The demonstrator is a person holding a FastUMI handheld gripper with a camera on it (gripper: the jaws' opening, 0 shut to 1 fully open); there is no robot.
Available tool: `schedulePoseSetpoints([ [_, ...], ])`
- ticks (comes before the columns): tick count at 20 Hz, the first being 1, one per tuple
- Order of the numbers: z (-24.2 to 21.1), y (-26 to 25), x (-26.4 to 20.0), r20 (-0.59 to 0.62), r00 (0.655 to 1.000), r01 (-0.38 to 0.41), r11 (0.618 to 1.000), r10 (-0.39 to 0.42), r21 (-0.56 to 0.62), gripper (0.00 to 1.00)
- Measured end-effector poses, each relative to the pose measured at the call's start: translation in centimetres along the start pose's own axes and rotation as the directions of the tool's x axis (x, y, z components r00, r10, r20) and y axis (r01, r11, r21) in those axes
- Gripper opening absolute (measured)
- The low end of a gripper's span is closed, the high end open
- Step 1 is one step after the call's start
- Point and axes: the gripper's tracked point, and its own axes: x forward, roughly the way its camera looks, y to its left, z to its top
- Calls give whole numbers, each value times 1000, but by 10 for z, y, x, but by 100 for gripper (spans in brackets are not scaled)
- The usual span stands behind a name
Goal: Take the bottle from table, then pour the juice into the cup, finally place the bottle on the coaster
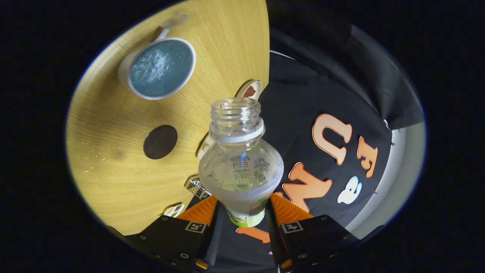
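My gripper (242, 212) is shut on a clear, uncapped plastic bottle (239, 159), both fingers pressing its lower body near the green label. The bottle points away from me with its open threaded neck toward the table's edge, and little liquid shows inside it. A white cup (159, 69) with a handle stands on the wooden table (113, 167) well beyond and left of the bottle; its inside looks blue-grey and wet. A dark round coaster (160, 141) lies flat on the table between the cup and my fingers, left of the bottle.
The view is rolled, with the table edge running just behind the bottle. Small stickers (251, 90) dot that edge. Black booth cloth hangs to the right, with a pale floor strip (401, 178) past it.
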Motion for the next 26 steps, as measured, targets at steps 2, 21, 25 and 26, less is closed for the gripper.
schedulePoseSetpoints([
  [2, -4, 5, -3, -6, 1000, -26, 996, 26, 86, 56],
  [21, -27, 66, 21, 234, 904, -241, -24, 359, 970, 57],
  [25, -33, 67, 38, 306, 893, -234, -243, 328, 942, 57],
  [26, -33, 70, 42, 322, 890, -233, -286, 322, 929, 57],
])
